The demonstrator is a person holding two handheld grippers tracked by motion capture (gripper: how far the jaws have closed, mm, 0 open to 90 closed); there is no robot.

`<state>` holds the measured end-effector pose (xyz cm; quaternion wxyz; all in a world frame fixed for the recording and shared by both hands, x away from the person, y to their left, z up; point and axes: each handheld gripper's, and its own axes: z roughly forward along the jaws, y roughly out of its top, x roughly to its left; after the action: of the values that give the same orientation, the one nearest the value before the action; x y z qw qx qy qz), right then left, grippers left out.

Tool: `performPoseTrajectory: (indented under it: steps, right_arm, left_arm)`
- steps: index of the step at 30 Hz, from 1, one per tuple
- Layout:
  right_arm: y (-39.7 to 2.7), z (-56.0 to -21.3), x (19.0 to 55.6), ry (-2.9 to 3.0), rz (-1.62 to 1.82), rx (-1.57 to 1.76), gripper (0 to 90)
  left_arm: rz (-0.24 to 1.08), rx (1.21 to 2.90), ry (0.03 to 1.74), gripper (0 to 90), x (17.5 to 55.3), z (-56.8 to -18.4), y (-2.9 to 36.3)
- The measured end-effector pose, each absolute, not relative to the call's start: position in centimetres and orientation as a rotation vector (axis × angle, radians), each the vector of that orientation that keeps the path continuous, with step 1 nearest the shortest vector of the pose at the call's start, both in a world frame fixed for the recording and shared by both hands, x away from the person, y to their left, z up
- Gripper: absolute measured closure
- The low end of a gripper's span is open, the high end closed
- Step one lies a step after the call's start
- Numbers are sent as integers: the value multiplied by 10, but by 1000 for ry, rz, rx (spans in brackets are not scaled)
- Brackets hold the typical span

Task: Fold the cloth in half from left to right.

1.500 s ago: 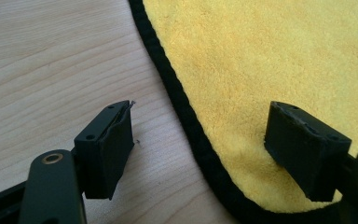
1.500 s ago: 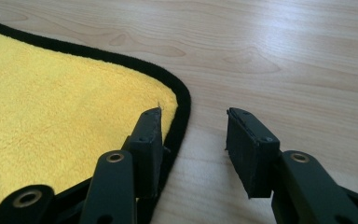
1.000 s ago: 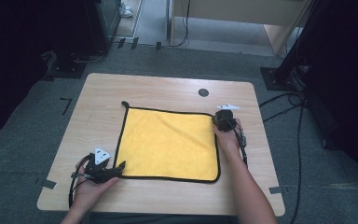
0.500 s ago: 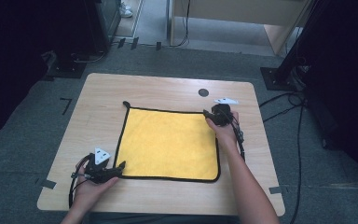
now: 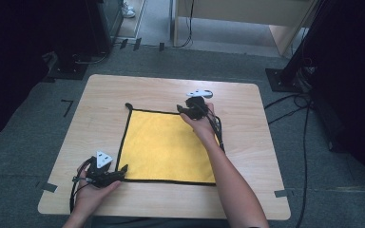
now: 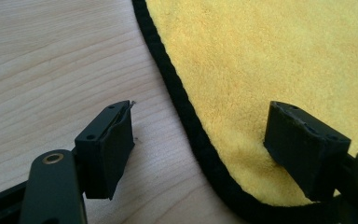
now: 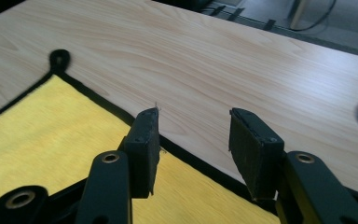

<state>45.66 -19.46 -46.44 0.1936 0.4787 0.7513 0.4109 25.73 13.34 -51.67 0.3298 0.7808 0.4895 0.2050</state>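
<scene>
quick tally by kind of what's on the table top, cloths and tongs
yellow cloth: 1
tongs: 2, the left tongs at the cloth's near left corner, the right tongs over its far edge
total: 3

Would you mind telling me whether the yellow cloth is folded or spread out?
Spread out. The cloth lies flat in a single layer on the table, its black edging showing along the sides in view, with no fold.
</scene>
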Motion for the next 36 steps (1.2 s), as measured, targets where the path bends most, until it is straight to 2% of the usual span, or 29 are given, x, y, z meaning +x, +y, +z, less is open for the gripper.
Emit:
performPoseTrajectory:
  steps: [6, 19, 31, 36]
  right_arm:
    - [-156, -461, 464, 2163, 1182, 1297, 529]
    - [-77, -482, 478, 2295, 1160, 1214, 533]
    - [-17, -499, 496, 2371, 1107, 1200, 502]
    - [-7, -504, 502, 2369, 1078, 1215, 498]
  left_arm:
    - [533, 2050, 1280, 241, 256, -516, 133]
    - [533, 2051, 1282, 245, 255, -516, 133]
    - [520, 2059, 1287, 246, 250, -515, 134]
    - [521, 2058, 1302, 258, 248, -514, 134]
